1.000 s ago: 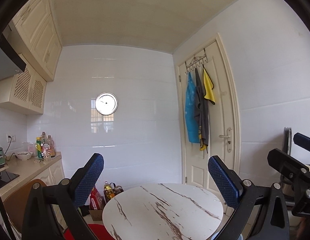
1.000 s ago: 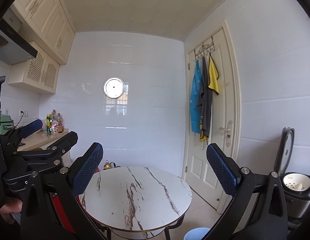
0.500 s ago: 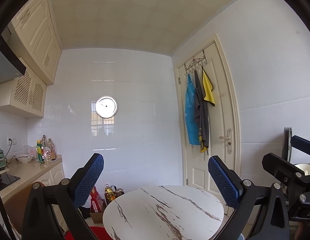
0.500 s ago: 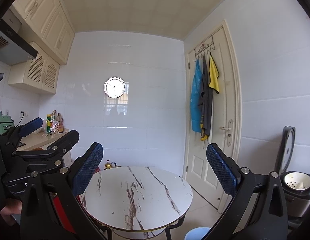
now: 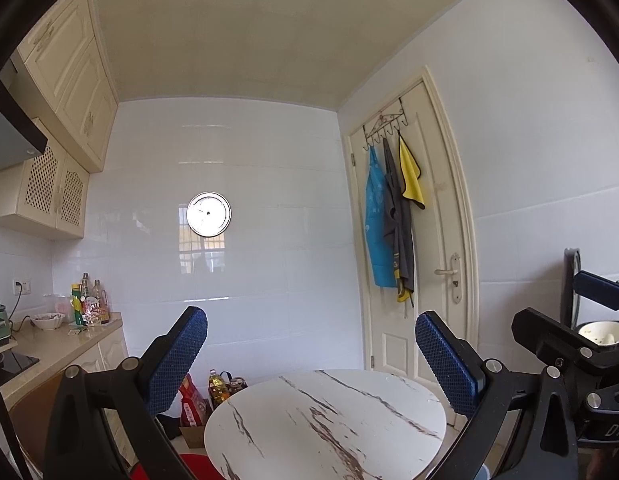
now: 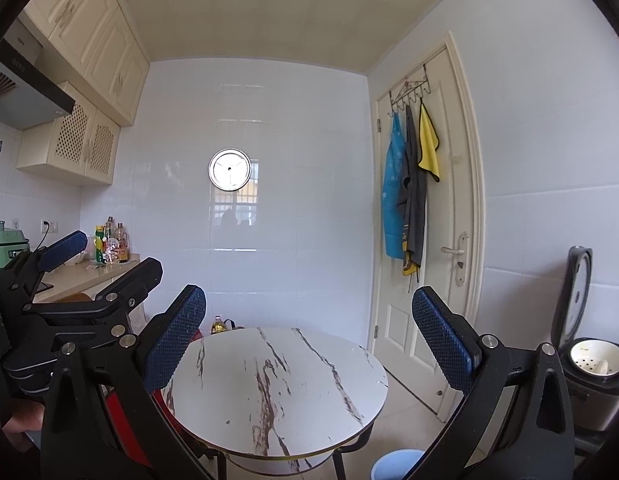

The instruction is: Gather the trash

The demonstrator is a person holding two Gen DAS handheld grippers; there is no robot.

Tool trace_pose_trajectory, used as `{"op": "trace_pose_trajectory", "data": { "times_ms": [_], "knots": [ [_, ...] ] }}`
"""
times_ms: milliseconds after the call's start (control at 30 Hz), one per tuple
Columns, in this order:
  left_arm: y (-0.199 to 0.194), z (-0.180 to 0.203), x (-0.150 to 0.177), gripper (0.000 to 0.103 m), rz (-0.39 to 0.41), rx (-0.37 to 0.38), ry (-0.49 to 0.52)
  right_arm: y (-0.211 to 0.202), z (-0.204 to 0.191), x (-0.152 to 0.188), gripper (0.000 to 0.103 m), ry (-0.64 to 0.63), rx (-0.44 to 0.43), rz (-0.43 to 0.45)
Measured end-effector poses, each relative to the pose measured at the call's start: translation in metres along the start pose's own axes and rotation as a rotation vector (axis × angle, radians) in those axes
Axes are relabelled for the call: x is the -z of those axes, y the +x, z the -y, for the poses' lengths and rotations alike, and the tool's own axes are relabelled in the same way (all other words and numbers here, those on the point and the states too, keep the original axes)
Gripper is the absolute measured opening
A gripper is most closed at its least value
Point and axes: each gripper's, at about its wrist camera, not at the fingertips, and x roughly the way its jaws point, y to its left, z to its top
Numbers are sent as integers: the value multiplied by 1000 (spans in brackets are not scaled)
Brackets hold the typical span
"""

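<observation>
No trash shows in either view. My left gripper (image 5: 311,356) is open and empty, held in the air above a round white marble-look table (image 5: 325,424). My right gripper (image 6: 309,340) is open and empty too, above the same table (image 6: 277,392). The left gripper also shows at the left edge of the right wrist view (image 6: 105,260). The right gripper's fingers (image 5: 549,336) show at the right edge of the left wrist view. A light blue bin rim (image 6: 393,466) sits on the floor below the table's right side.
A kitchen counter (image 5: 65,344) with bottles and a bowl runs along the left wall. Oil bottles and a red bag (image 5: 205,392) stand on the floor behind the table. A closed door (image 6: 437,240) with hanging cloths is at the right. An open rice cooker (image 6: 593,364) stands far right.
The left wrist view has tilted slightly upward, so the table sits lower in it. The right wrist view is almost unchanged. Both grippers stay open.
</observation>
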Motion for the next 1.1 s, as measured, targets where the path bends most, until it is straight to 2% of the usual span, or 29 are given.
{"op": "trace_pose_trajectory", "data": {
  "times_ms": [467,700,933,1100],
  "knots": [
    [20,-12,4,103,-17,12,6,5,1,6,103,6,8,-27],
    [45,-10,12,103,-72,45,19,11,7,14,103,12,32,-67],
    [91,24,24,102,-179,130,57,21,40,39,103,49,112,-161],
    [115,50,25,102,-223,164,90,25,75,57,103,103,164,-224]
  ]
}}
